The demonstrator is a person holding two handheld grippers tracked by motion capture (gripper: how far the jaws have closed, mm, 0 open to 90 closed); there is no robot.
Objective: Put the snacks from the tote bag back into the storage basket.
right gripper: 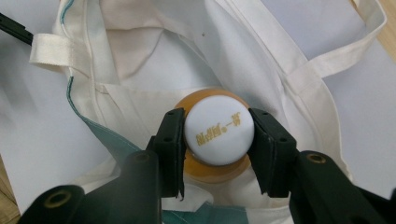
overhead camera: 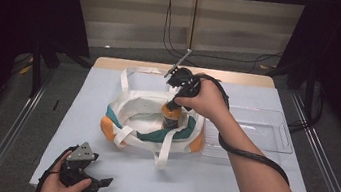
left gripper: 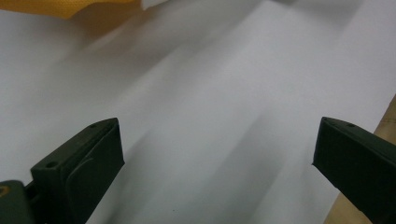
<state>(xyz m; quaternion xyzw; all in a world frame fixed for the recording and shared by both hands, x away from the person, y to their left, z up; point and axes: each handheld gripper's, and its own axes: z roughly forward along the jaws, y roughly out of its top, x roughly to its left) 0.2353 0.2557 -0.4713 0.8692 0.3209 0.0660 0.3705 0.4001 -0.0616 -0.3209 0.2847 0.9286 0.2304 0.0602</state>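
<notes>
An orange bottle (overhead camera: 171, 117) with a white cap (right gripper: 218, 131) stands upright inside a cream tote bag (overhead camera: 139, 106) with teal and orange panels, at the middle of the table. My right gripper (overhead camera: 175, 105) points down into the bag, and in the right gripper view this gripper (right gripper: 217, 119) is shut on the cap, one pad pressing each side. My left gripper (overhead camera: 97, 184) rests low at the table's front left corner, held by a hand. Its jaws (left gripper: 215, 140) stand wide open over the bare white sheet, nothing between them.
A clear plastic tray (overhead camera: 274, 136) lies right of the bag. The bag's long handles (overhead camera: 134, 70) spread over the white sheet (overhead camera: 227, 180) at the back and front. A black cable (overhead camera: 255, 158) runs along the right forearm. The table's wooden edge (left gripper: 387, 121) is close to the left gripper.
</notes>
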